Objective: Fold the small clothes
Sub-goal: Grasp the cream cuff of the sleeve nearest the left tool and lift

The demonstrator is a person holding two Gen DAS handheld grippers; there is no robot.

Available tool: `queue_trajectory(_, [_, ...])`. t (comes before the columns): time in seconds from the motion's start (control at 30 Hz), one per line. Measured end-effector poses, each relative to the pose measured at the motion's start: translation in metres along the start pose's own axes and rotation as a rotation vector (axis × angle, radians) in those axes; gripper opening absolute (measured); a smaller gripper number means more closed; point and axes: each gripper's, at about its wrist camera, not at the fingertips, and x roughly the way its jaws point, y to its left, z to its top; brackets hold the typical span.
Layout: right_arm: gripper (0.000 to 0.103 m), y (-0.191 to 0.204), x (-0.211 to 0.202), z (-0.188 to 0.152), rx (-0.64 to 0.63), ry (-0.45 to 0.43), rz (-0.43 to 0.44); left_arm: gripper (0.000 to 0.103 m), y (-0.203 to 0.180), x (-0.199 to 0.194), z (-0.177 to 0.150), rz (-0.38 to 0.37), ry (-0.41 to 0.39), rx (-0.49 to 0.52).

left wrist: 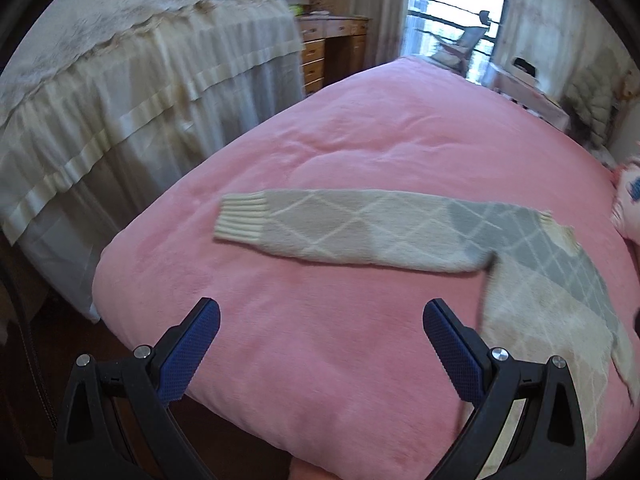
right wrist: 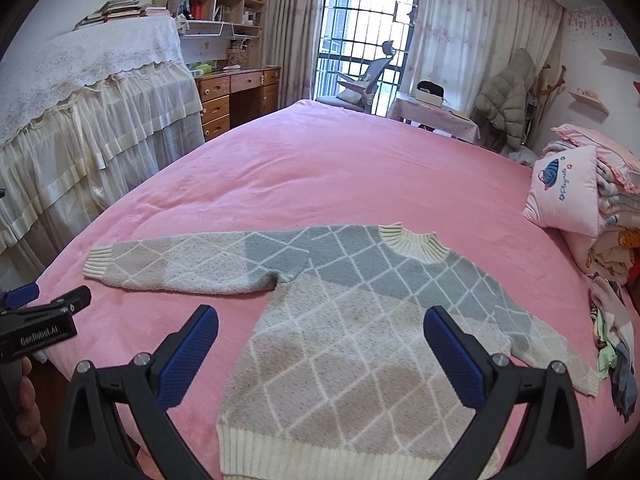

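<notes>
**Both jaws spread wide above a sweater laid flat on a pink bed**

The right gripper (right wrist: pixel 320 344) hangs over the lower body of the sweater (right wrist: pixel 352 336), its jaws spread wide with nothing between the blue pads (right wrist: pixel 188 360). The left gripper (left wrist: pixel 320 340) hovers over bare pink cover just beside the sweater's side edge, jaws equally wide and holding nothing; in the right wrist view it shows at the left border (right wrist: pixel 44 300), with part of a hand (right wrist: pixel 28 412) below it.

The sweater, a grey and beige diamond-patterned knit with cream ribbed collar, cuffs and hem, lies front-up and flat on the pink bed (right wrist: pixel 320 168). One sleeve (left wrist: pixel 340 228) stretches straight out sideways toward the left gripper's side; the other slants down along the body on the opposite side.

Past the sweater, a pink embroidered cushion (right wrist: pixel 564 196) leans against a stack of folded bedding (right wrist: pixel 616 220) at the bed's right edge. A lace-draped piece of furniture (right wrist: pixel 88 112) stands left of the bed, a wooden desk (right wrist: pixel 240 92) behind it.
</notes>
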Motion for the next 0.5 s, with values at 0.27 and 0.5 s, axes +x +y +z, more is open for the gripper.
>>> queue_trajectory(0.27, [0.103,0.034,0.054,0.003,-0.060,0.023,0.073,0.101,0.080,0.090,0.005,0.111,0.122,-0.163])
queue_trajectory(0.5, [0.097,0.078,0.117,0.005,-0.115,0.116,0.182,0.090,0.113,0.141,0.010,-0.049,0.190,-0.332])
